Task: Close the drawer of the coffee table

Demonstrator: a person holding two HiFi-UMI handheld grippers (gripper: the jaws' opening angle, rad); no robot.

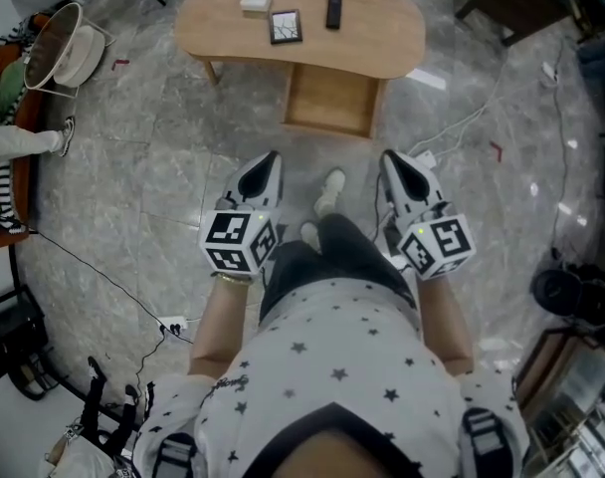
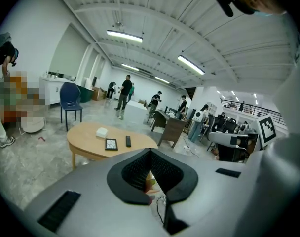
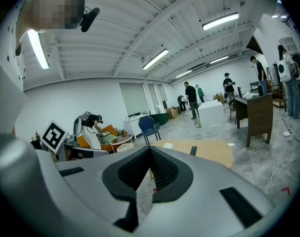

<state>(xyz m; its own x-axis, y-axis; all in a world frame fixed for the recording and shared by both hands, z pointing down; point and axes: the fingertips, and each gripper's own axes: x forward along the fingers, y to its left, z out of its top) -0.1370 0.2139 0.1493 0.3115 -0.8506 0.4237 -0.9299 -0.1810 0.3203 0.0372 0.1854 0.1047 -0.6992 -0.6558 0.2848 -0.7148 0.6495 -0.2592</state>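
The drawer point(image 1: 330, 100) is standing pulled out from the front of the coffee table point(image 1: 382, 38), toward the person. The left gripper point(image 1: 268, 163) and right gripper point(image 1: 393, 163) are being held with jaws together and empty, well apart from the drawer. For a clean close, both closed tips should be set squarely against the drawer front and pressed evenly, so that skewing is avoided.

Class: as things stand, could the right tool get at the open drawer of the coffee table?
Probably yes, after a step forward: the right tool, shut, hangs well short of the drawer, with little but floor between them.
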